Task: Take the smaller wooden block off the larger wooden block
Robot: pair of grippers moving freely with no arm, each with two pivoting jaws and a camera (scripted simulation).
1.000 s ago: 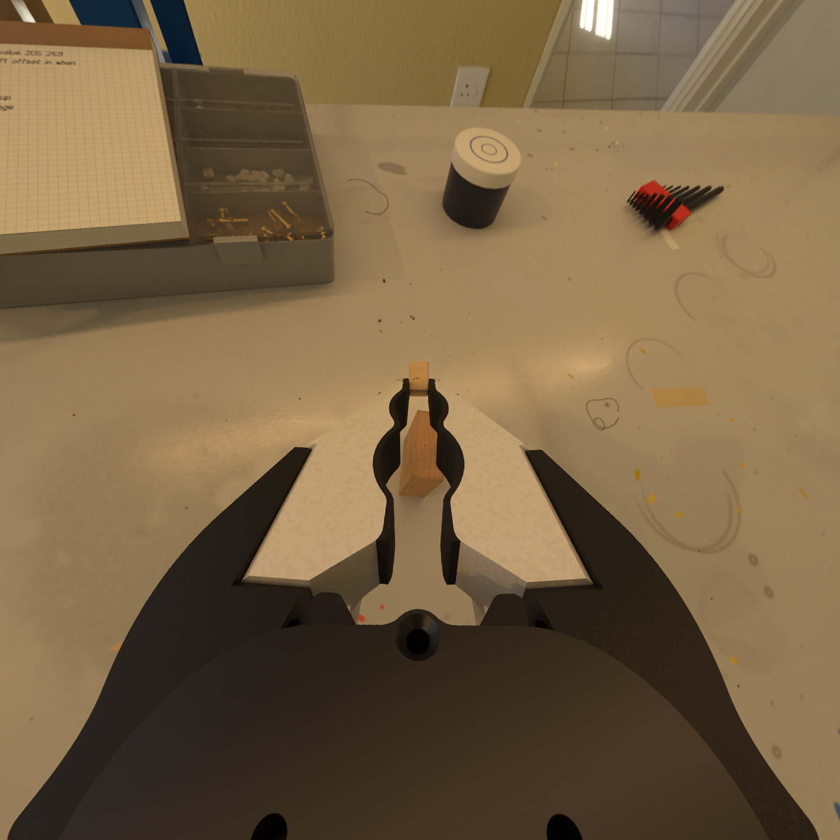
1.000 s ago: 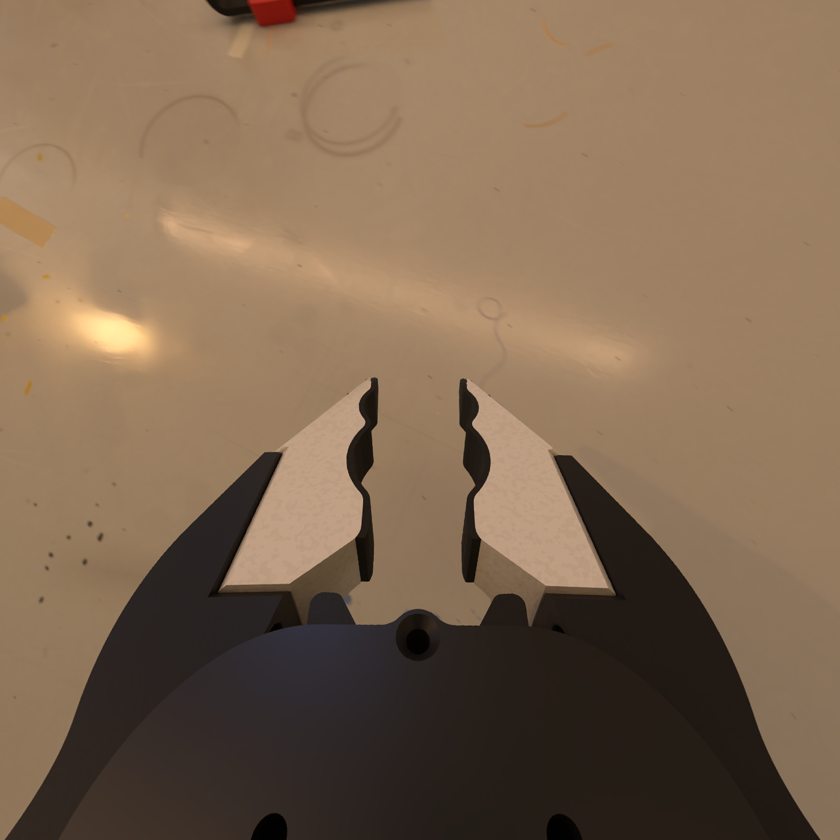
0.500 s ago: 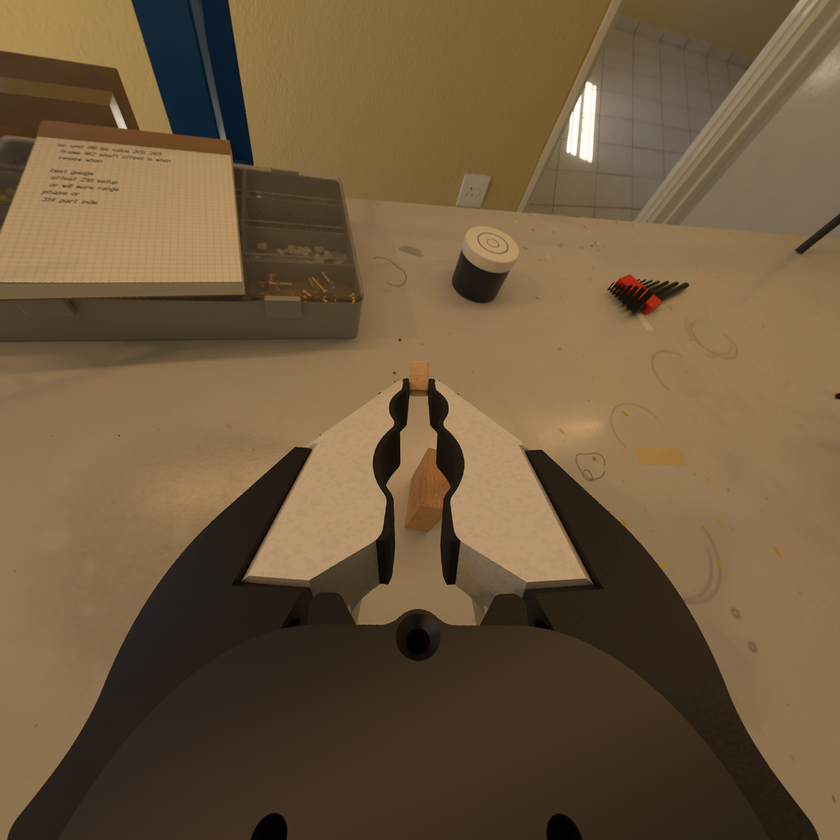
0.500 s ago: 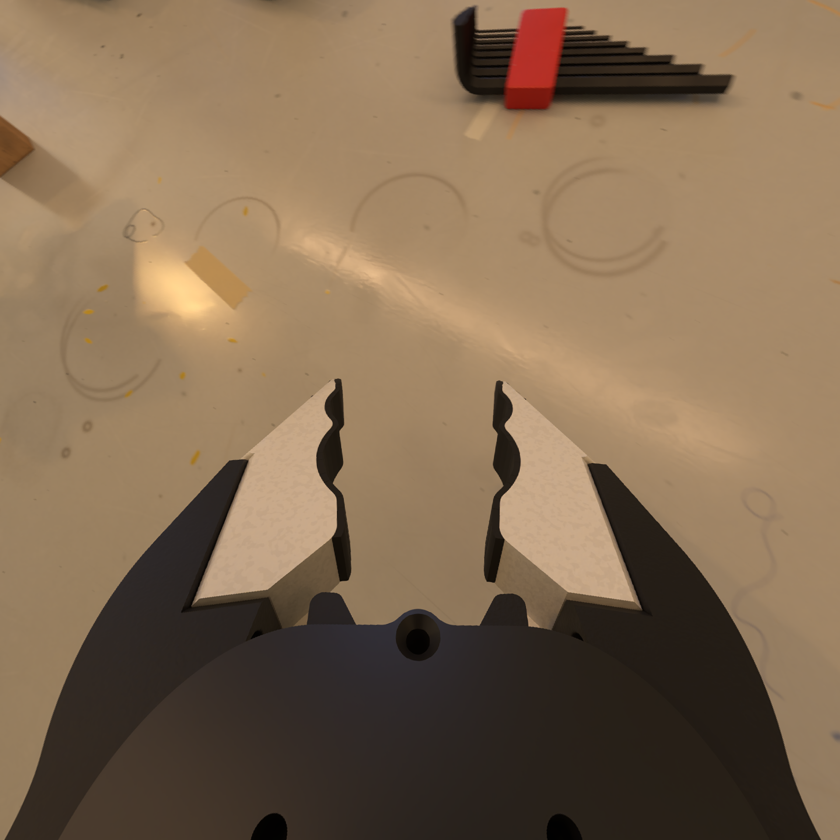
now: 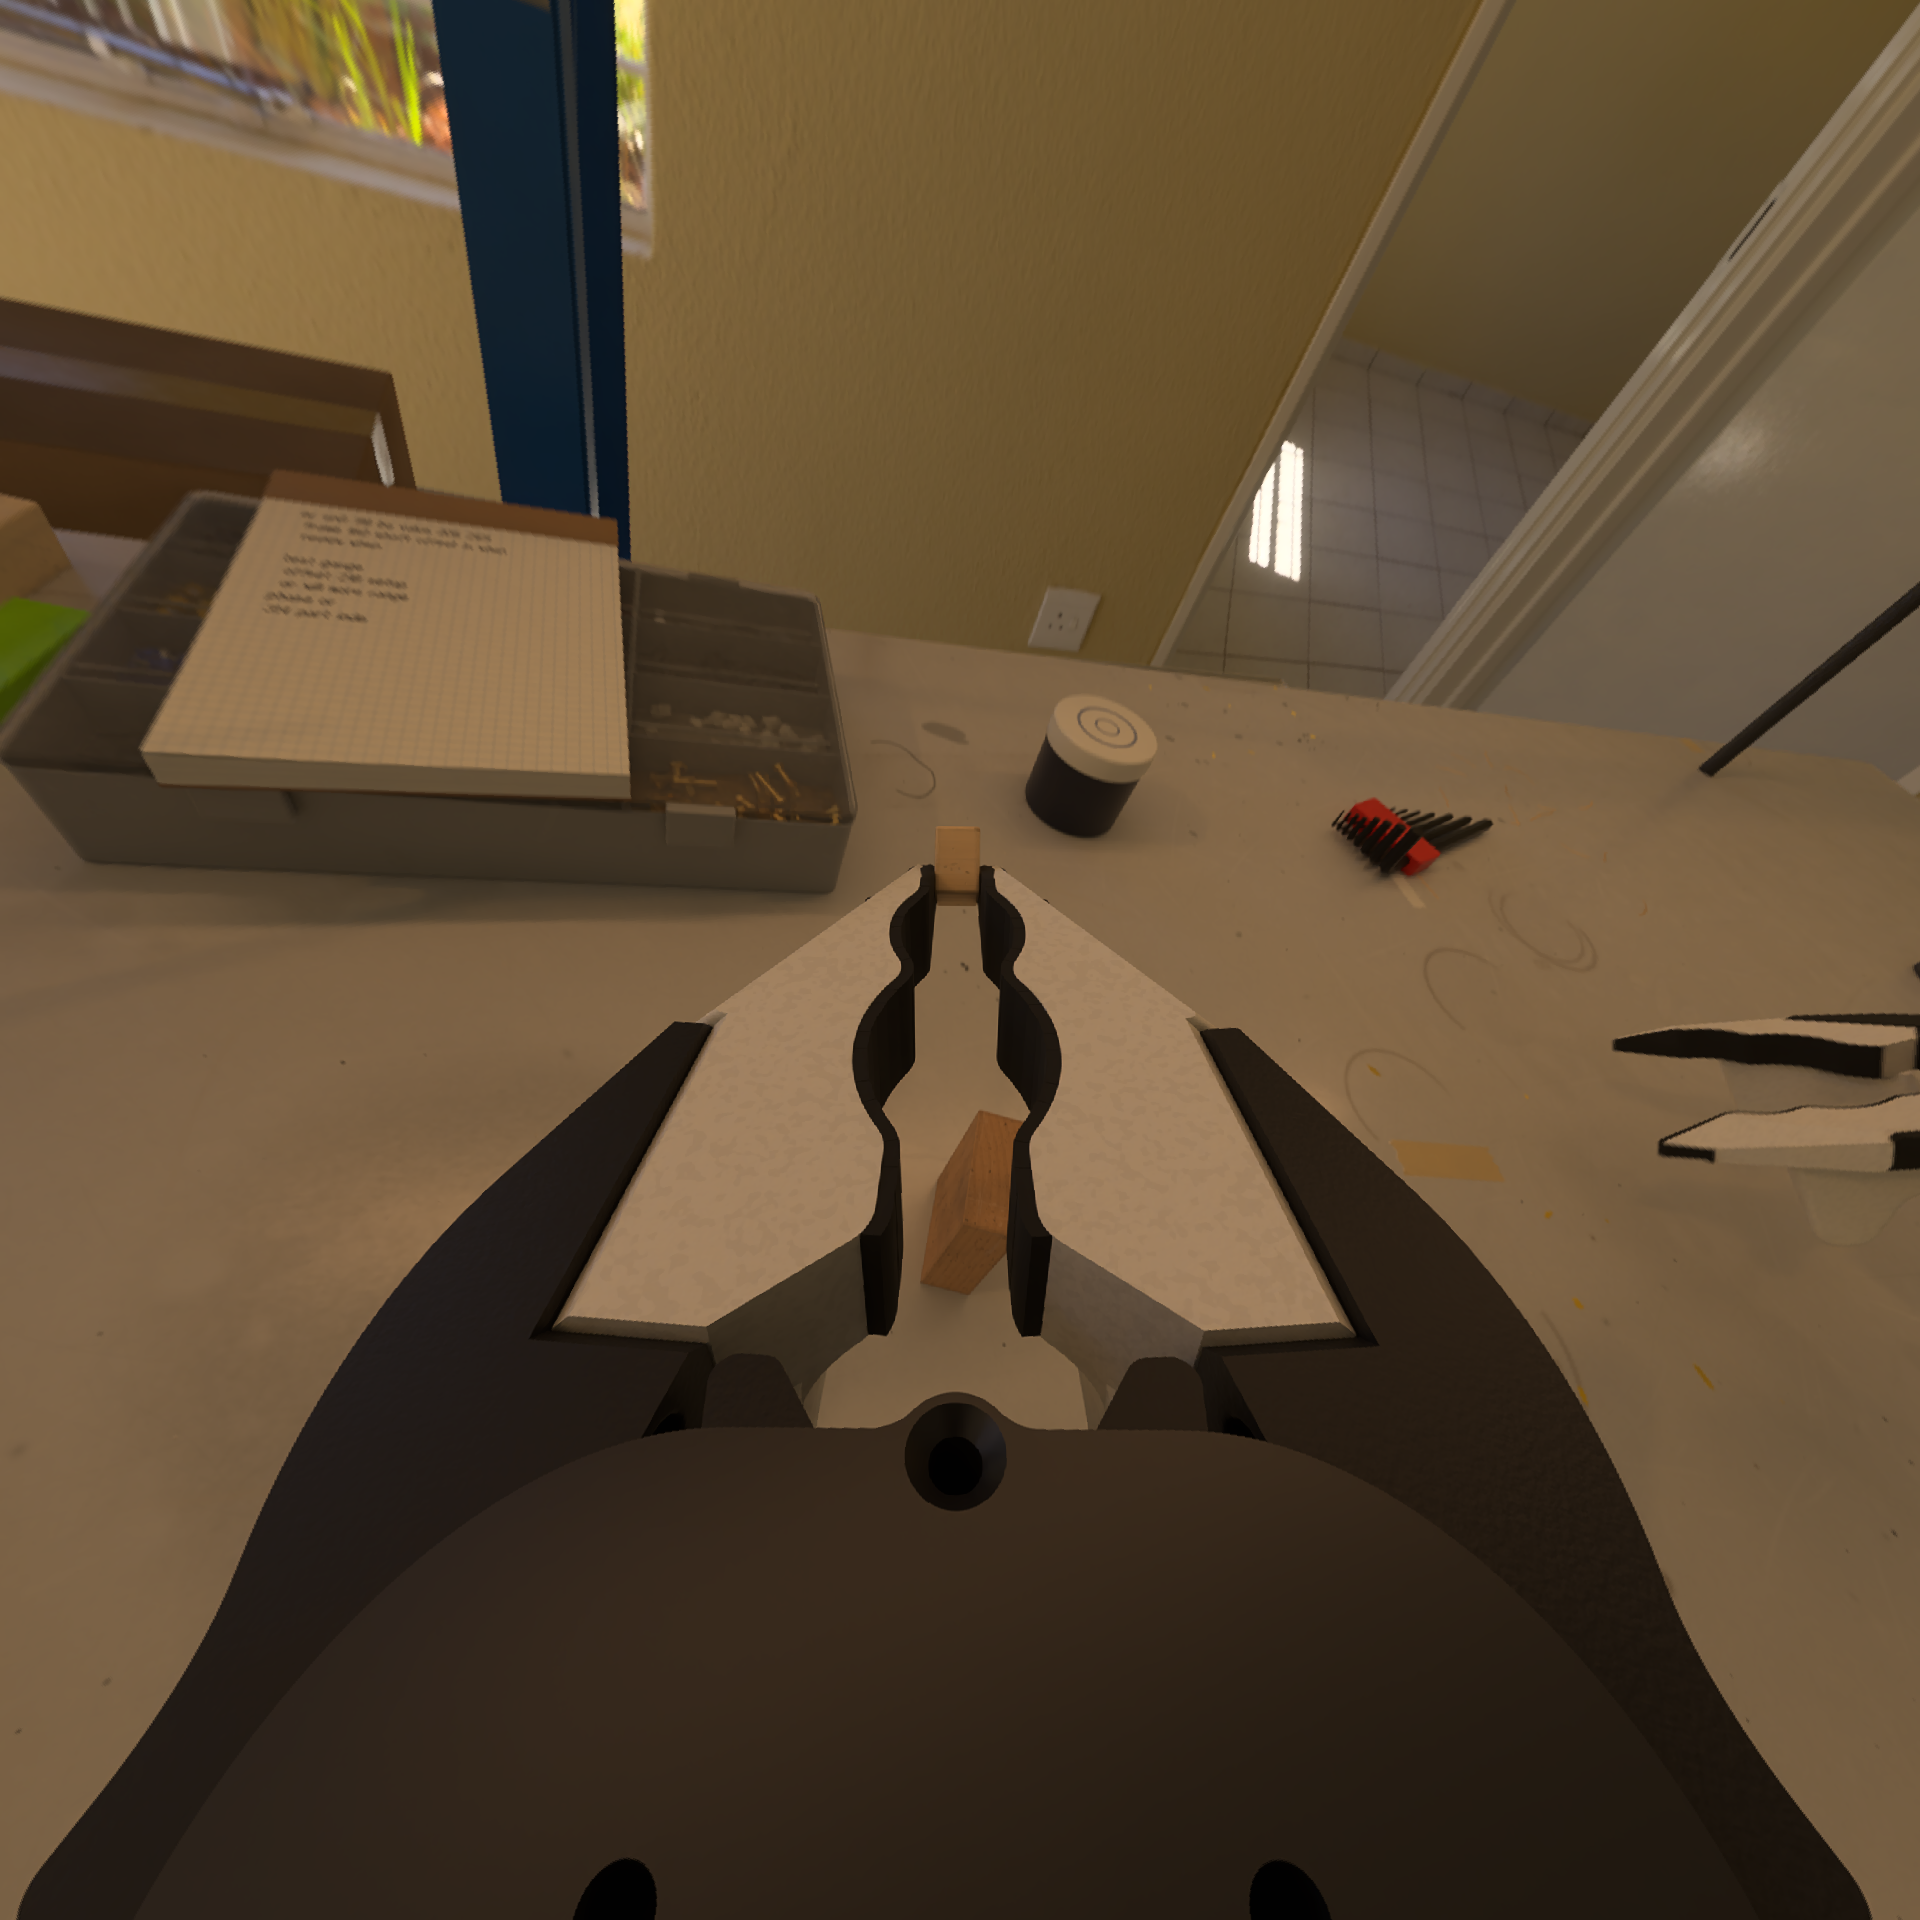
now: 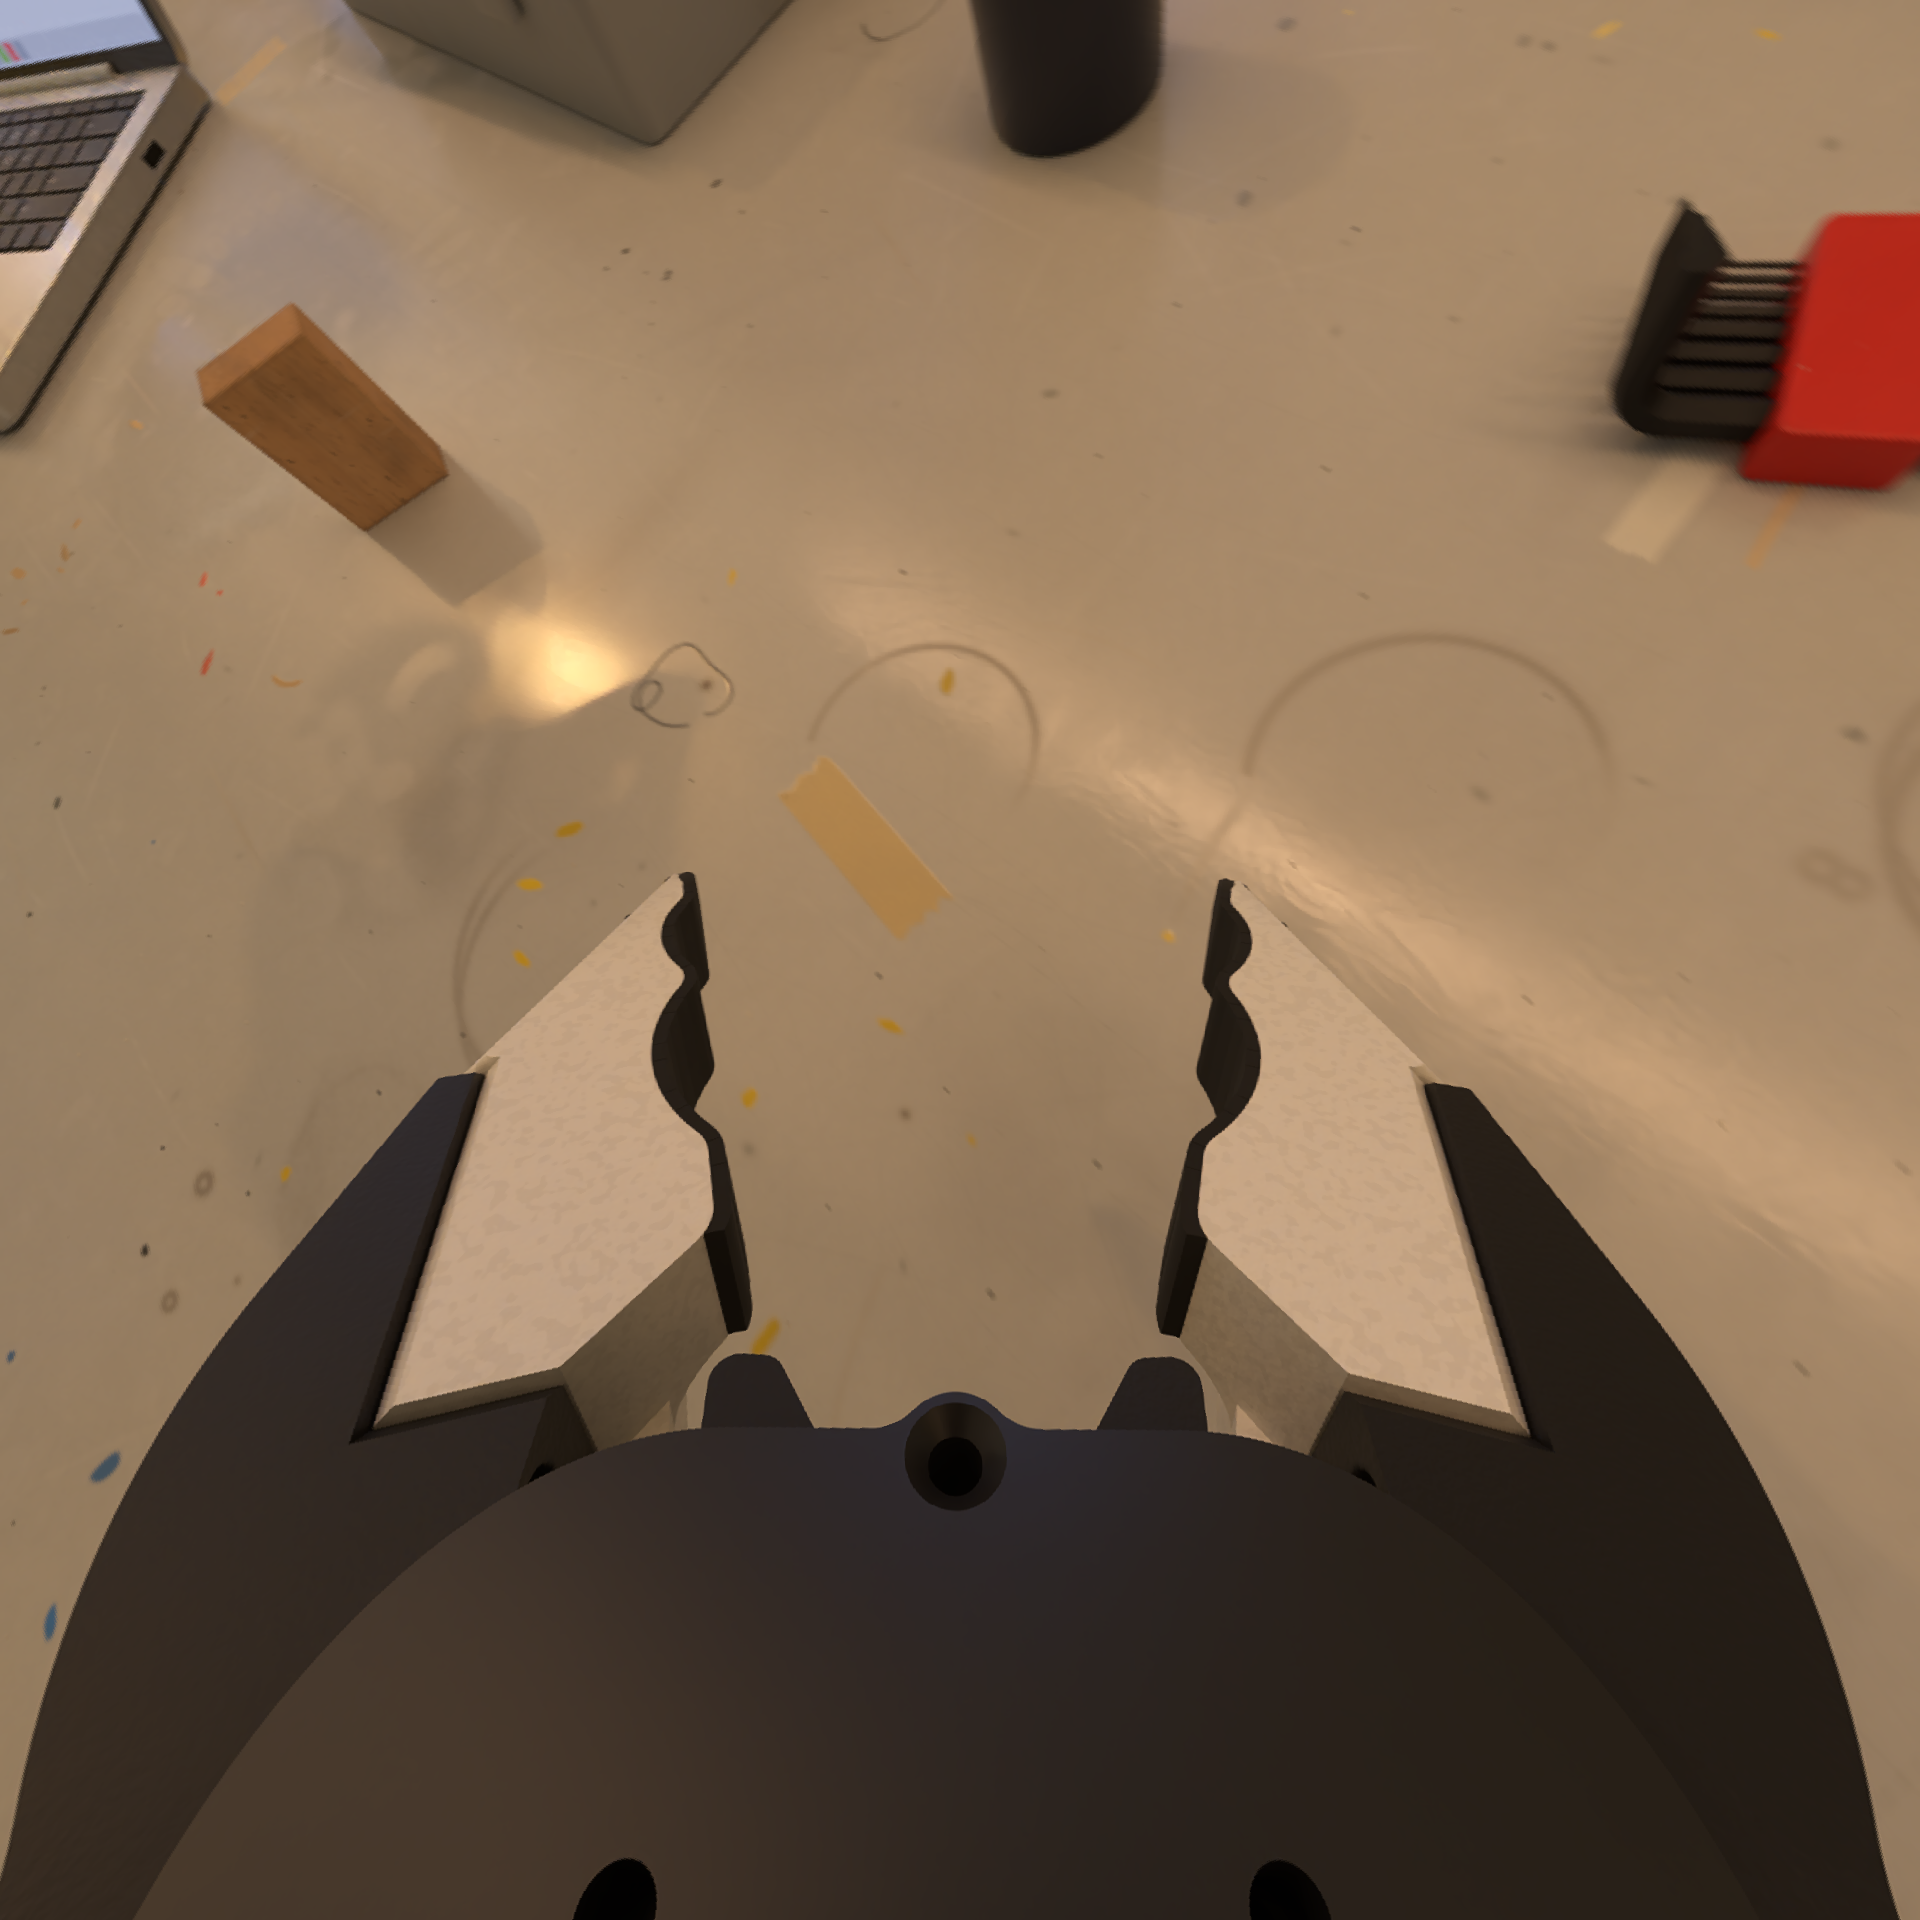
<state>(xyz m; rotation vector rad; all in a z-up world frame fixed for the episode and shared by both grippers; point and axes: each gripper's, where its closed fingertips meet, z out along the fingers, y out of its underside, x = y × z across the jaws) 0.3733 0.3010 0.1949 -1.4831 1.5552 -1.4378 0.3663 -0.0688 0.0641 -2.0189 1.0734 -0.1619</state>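
My left gripper [image 5: 957,881] is shut on the smaller wooden block [image 5: 957,847], a pale cube held at its fingertips above the table. The larger wooden block [image 5: 971,1205], brown and oblong, lies on the table below, seen through the gap between the fingers, apart from the small one. It also shows in the right wrist view [image 6: 322,416] at the upper left. My right gripper [image 6: 956,883] is open wide and empty above the table, to the right of the larger block. It also shows at the right edge of the left wrist view [image 5: 1640,1095].
A grey parts box [image 5: 436,831] with a notepad [image 5: 405,665] on it stands at the back left. A black jar with a white lid [image 5: 1091,764] and a red-and-black hex key set [image 5: 1403,836] lie farther back. A laptop [image 6: 73,177] sits left, and a tape strip [image 6: 864,847] lies ahead of the right gripper.
My left gripper has risen and tilted up with the small block, leaving the larger block lower on the table. My right gripper has opened wider and pulled back, bringing the larger block into view.
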